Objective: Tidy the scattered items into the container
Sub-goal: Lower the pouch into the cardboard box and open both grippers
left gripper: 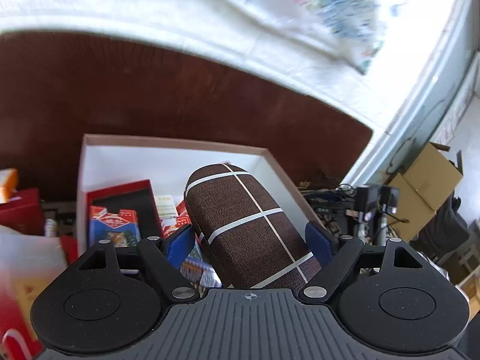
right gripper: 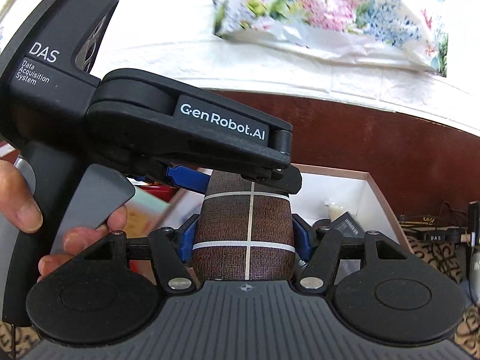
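A brown case with white grid lines (left gripper: 249,225) is held by both grippers above the open white box (left gripper: 168,156). My left gripper (left gripper: 250,240) is shut on one end of the case, blue pads on both sides. My right gripper (right gripper: 244,240) is shut on the other end of the case (right gripper: 243,237). The left gripper's body (right gripper: 180,132) shows in the right wrist view, crossing over the case, with a hand on its handle. The box (right gripper: 369,186) holds red and blue packets (left gripper: 114,225) and small items.
A dark brown board (left gripper: 180,96) and white bedding (left gripper: 210,15) lie behind the box. Red boxes (left gripper: 21,210) sit at the left. Cardboard boxes (left gripper: 420,192) and cables stand at the right. A floral cloth (right gripper: 330,15) lies on the bedding.
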The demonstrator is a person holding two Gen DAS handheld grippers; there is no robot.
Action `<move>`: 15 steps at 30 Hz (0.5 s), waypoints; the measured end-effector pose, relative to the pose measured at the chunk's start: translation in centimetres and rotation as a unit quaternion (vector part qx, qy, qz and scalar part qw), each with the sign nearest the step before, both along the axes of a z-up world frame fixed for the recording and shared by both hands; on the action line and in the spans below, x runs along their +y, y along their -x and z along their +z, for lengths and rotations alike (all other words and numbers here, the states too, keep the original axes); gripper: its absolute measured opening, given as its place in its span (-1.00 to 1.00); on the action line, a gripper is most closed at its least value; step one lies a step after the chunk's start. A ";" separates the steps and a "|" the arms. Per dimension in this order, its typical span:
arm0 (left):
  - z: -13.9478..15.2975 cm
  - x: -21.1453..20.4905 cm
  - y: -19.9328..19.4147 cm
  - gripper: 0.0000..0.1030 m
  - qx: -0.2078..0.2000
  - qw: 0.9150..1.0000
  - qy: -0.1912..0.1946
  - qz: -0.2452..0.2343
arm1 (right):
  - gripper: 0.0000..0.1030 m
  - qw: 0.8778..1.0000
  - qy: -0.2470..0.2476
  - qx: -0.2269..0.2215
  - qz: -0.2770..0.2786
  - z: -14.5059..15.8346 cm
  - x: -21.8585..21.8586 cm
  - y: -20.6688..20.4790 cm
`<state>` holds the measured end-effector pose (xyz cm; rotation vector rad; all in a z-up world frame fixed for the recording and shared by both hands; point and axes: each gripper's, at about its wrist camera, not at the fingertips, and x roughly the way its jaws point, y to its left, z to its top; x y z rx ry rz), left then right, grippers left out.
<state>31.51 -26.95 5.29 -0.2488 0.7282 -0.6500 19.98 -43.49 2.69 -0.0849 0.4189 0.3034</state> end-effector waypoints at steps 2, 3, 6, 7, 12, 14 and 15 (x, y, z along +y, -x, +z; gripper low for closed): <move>-1.0 -0.5 -1.7 0.57 0.019 1.000 0.003 0.001 | 0.30 1.000 -0.004 0.017 -0.003 -0.4 -0.5 -2.1; -1.4 -0.8 -2.5 0.57 0.023 1.000 0.003 0.001 | 0.30 1.000 -0.004 0.024 -0.004 -0.7 -0.6 -3.1; -2.4 -1.3 -4.5 0.57 0.031 1.000 0.003 0.004 | 0.30 0.999 0.005 0.043 -0.004 -1.3 -1.1 -5.8; -2.6 -1.5 -5.2 0.58 0.033 0.999 0.004 0.006 | 0.30 0.999 0.009 0.049 -0.003 -1.5 -1.1 -6.7; -3.4 -1.4 -8.2 0.97 0.071 0.995 -0.026 0.061 | 0.30 0.997 0.040 0.069 -0.006 -2.3 -0.3 -11.1; -3.8 -1.1 -8.1 0.97 0.073 0.995 -0.036 0.055 | 0.47 0.995 0.050 0.085 -0.018 -2.7 -0.7 -11.7; -3.8 -1.0 -7.9 0.97 0.068 0.996 -0.037 0.040 | 0.49 0.995 0.049 0.090 -0.019 -2.9 -1.0 -11.5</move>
